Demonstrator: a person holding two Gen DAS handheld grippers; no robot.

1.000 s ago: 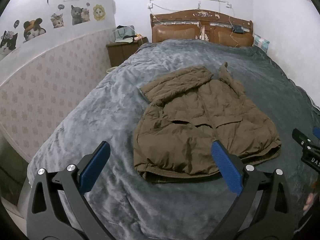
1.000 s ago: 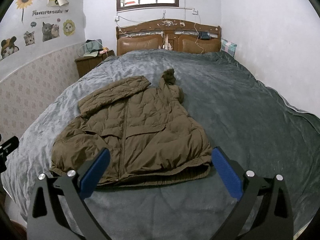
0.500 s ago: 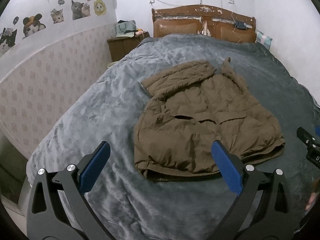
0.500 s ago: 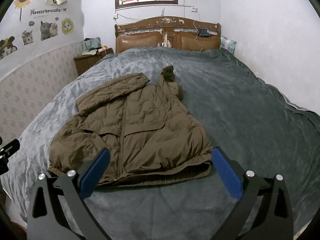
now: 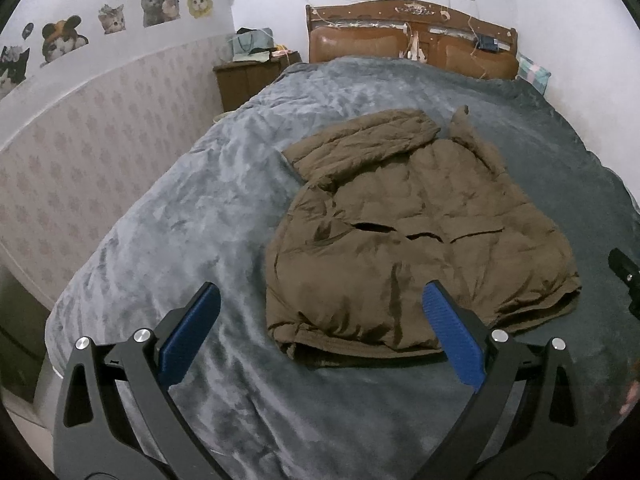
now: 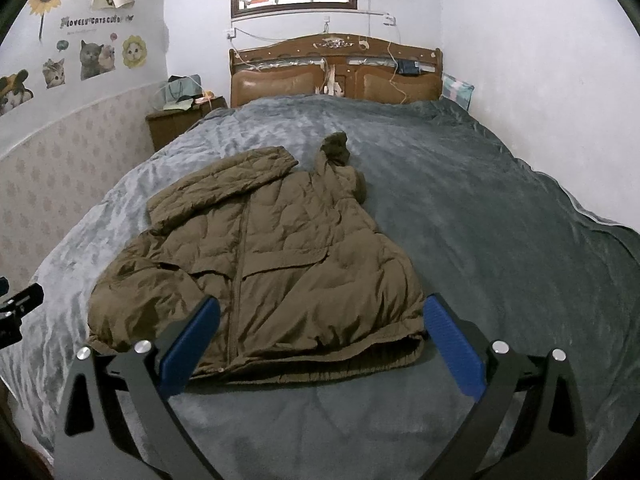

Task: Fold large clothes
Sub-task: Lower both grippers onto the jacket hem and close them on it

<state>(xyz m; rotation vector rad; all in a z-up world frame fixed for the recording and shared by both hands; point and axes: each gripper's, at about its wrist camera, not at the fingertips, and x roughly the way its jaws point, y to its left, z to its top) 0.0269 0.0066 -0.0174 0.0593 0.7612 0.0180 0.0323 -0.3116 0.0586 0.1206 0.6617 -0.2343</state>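
While a grey plush blanket covers the whole bed, a brown quilted puffer jacket lies flat on it, front up, toward the foot and left of middle. One sleeve is folded across the chest and the hood points at the wooden headboard. Beside the bed stands a nightstand with clutter. Both the left gripper and right gripper hover above the jacket's hem, blue-padded fingers spread wide, holding nothing.
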